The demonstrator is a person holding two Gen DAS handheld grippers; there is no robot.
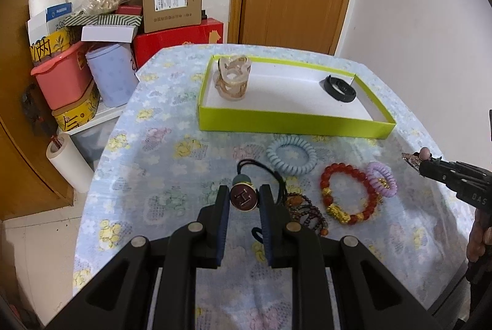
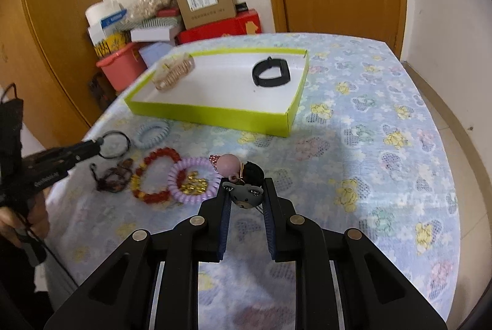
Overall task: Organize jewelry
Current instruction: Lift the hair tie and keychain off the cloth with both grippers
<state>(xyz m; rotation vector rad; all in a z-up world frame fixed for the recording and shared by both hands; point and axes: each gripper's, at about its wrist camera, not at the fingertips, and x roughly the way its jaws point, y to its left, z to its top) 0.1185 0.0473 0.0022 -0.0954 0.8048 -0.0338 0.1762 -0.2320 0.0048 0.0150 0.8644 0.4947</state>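
So on my left, the left tool (image 1: 244, 197) is pinching a round H charm on a black hair tie (image 1: 243, 198), and over on the right the right tool (image 2: 246, 195) has clamped a grey bear-face hair tie (image 2: 244, 195). Only two pieces are in the green tray (image 1: 295, 122) so far: a beige claw clip (image 1: 232, 77) and a black band (image 1: 339, 87). Left on the tabletop (image 2: 384, 121), near the tray's front wall: blue coil tie (image 1: 291, 155), brown beads (image 1: 307, 214), red bead bracelet (image 1: 349, 194), purple coil tie (image 1: 382, 180). I don't see anything blocking the way to the tray.
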